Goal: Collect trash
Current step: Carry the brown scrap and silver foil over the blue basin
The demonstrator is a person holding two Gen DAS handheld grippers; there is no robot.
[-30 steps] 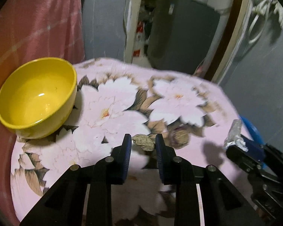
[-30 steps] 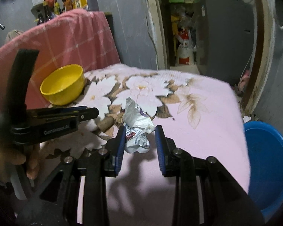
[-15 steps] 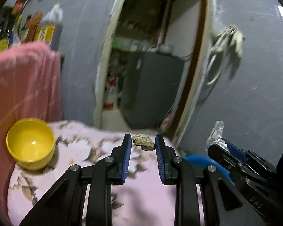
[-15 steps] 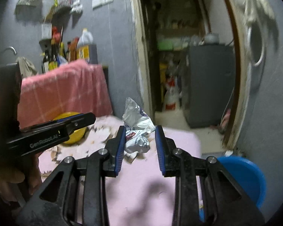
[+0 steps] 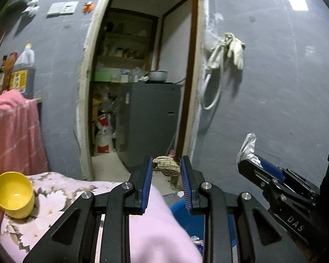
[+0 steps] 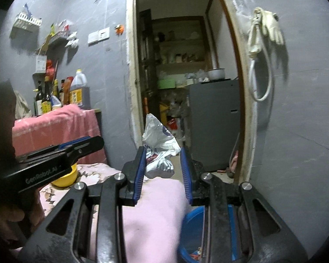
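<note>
Two pieces of trash are held aloft for binning: a brown scrap (image 5: 166,168) clamped in the left gripper (image 5: 166,171), a crumpled wrapper (image 6: 159,149) clamped in the right gripper (image 6: 163,160), with the blue bin (image 6: 192,230) below both.

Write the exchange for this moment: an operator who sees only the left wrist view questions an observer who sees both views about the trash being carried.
Operator: My left gripper is clamped on a brown scrap. I see only a white tip in the right gripper. What is it?
Observer: A crumpled white wrapper with blue and red print, clamped between the pads.
Operator: Where is the blue basin relative to that gripper?
Observer: In the right wrist view it shows low in the picture, under the gripper's right finger, just past the edge of the pink cloth.
</note>
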